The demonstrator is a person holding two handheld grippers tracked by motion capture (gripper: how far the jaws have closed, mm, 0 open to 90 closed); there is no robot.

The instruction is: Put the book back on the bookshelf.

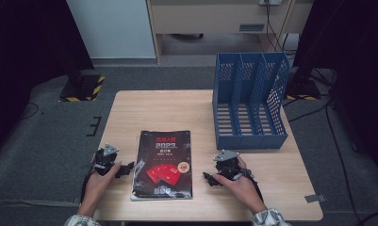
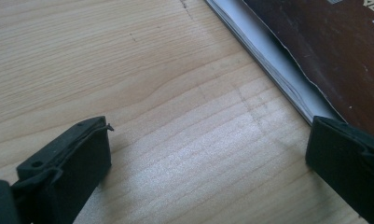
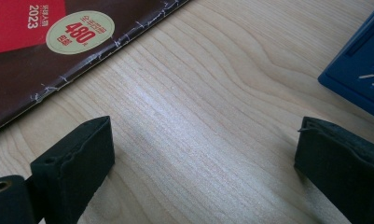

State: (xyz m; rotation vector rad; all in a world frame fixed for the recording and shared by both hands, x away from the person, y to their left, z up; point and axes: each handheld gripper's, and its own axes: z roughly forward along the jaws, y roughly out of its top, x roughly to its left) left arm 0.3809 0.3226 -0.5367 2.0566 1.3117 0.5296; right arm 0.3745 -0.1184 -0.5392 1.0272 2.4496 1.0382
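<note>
Two grippers rest low on the wooden counter point(image 1: 130, 108), one on each side of a dark magazine point(image 1: 163, 165) that lies flat near the front edge. The left gripper point(image 1: 125, 168) sits just beside the magazine's left edge, held by the person's left hand point(image 1: 99, 181). In the left gripper view its fingers point(image 2: 68, 163) are spread wide apart with nothing between them but bare wood; the far one lies right at the magazine's edge of white pages point(image 2: 268, 60), though I cannot tell whether it touches. The right gripper point(image 1: 210, 179) lies a little to the right of the magazine, held by the right hand point(image 1: 241, 186). Its fingers point(image 3: 75, 161) are likewise released and wide apart over bare wood. In the right gripper view the magazine's worn cover carries a round pale sticker point(image 3: 79, 31) printed with 480. A blue file rack point(image 1: 250, 101) with three slots stands upright at the counter's back right, well apart from the magazine.
</note>
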